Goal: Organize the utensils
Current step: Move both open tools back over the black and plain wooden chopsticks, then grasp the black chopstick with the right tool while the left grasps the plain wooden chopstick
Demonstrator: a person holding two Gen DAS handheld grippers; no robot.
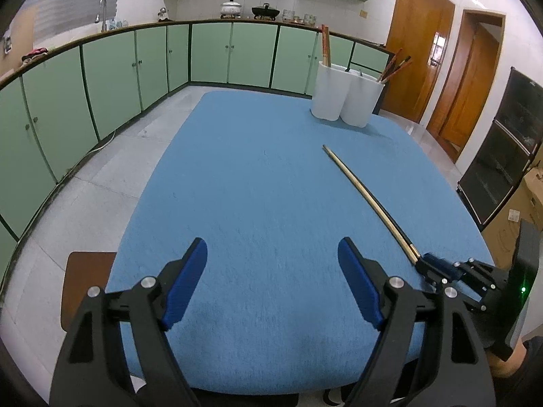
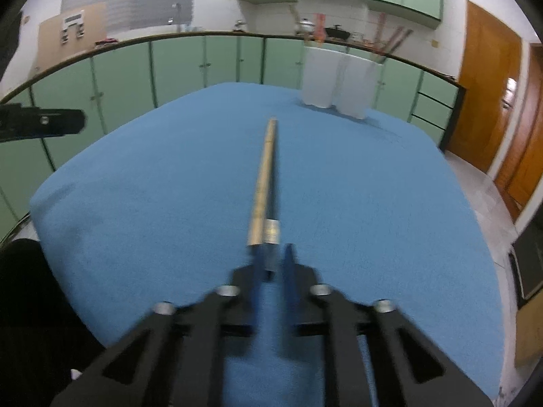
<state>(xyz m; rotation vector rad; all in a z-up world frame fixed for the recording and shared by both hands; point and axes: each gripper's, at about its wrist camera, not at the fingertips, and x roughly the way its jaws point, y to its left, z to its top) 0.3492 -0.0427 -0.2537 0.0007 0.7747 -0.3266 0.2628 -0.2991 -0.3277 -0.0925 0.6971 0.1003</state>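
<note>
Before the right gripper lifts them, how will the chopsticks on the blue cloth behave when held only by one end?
The chopsticks look thin, straight and long, so probably stiff and light. The right gripper pinches only their near end, so the far tips may swing or droop. Being two separate smooth sticks, they might splay or slip apart.

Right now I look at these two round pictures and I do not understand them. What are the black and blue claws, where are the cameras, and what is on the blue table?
A person holds one hand gripper in each hand; a camera sits on each, looking along its fingers. In the left camera's picture, the left gripper is open and empty over the blue table. The right gripper is shut on the near ends of a pair of chopsticks, which point toward a white utensil holder with more chopsticks in it.
</note>
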